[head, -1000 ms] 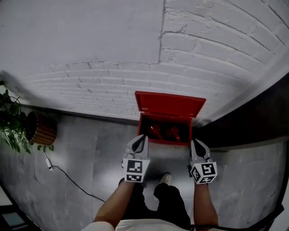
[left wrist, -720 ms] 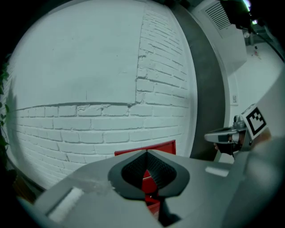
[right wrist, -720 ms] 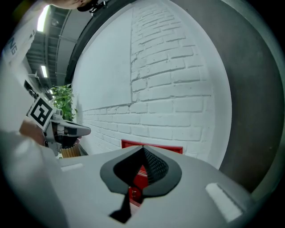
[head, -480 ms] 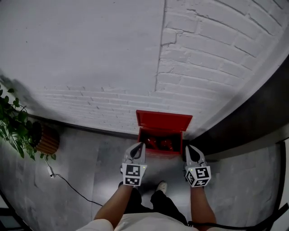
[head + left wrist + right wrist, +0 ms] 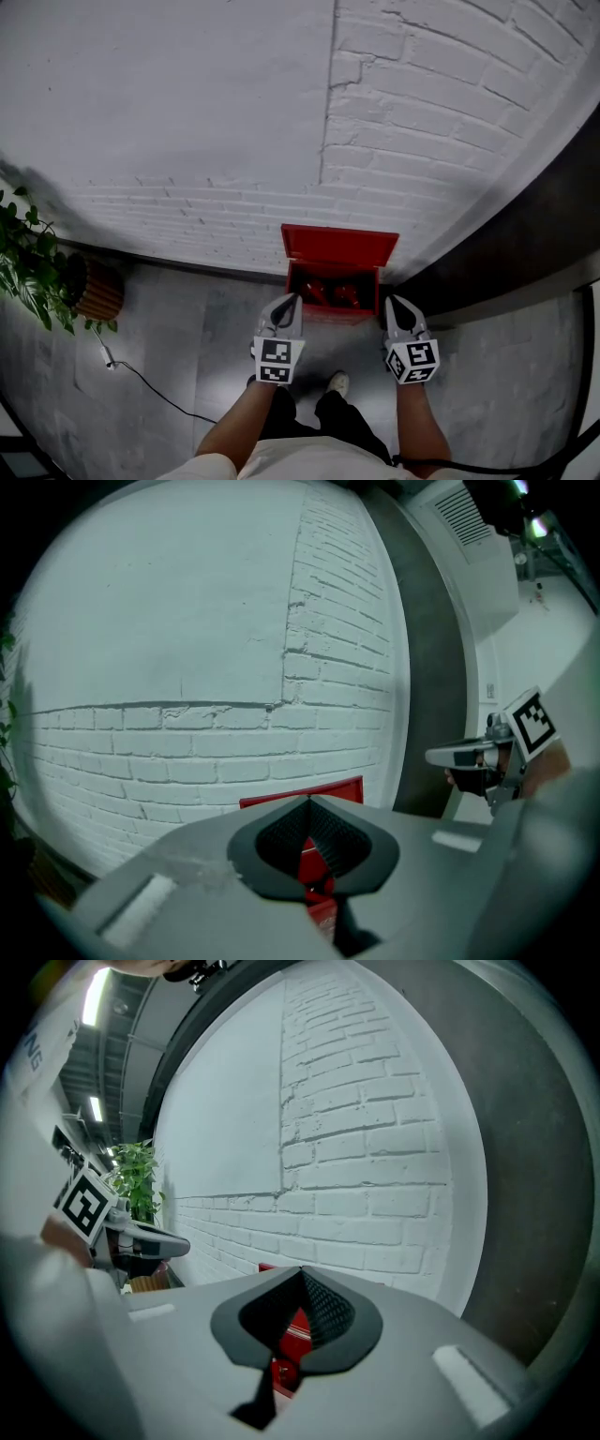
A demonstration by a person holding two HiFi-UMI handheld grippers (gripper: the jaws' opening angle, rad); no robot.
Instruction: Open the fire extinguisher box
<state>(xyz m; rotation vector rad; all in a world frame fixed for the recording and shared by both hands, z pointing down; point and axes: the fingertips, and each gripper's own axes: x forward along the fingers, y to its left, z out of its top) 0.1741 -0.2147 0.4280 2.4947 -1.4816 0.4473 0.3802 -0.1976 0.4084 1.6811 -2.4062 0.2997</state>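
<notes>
The red fire extinguisher box (image 5: pixel 338 248) stands on the floor against the white brick wall, with its lid up and leaning back. Red extinguishers (image 5: pixel 330 293) lie inside it. My left gripper (image 5: pixel 289 302) hovers just before the box's left front corner, jaws shut and holding nothing. My right gripper (image 5: pixel 391 307) hangs off the right front corner, also shut and empty. In the left gripper view the raised lid (image 5: pixel 347 787) shows just over the closed left gripper (image 5: pixel 309 803). In the right gripper view red from the box (image 5: pixel 292 1330) shows through the gap under the closed right gripper (image 5: pixel 300 1274).
A potted plant (image 5: pixel 28 272) in a wicker pot (image 5: pixel 97 292) stands at the left by the wall, and a cable (image 5: pixel 150 382) trails over the grey floor. A dark wall strip (image 5: pixel 525 234) runs along the right. The person's legs and a shoe (image 5: pixel 337 382) are below the grippers.
The view has pulled back and up, so the box looks smaller. Both grippers have drawn slightly back from the box's front edge and stay shut. The lid remains up.
</notes>
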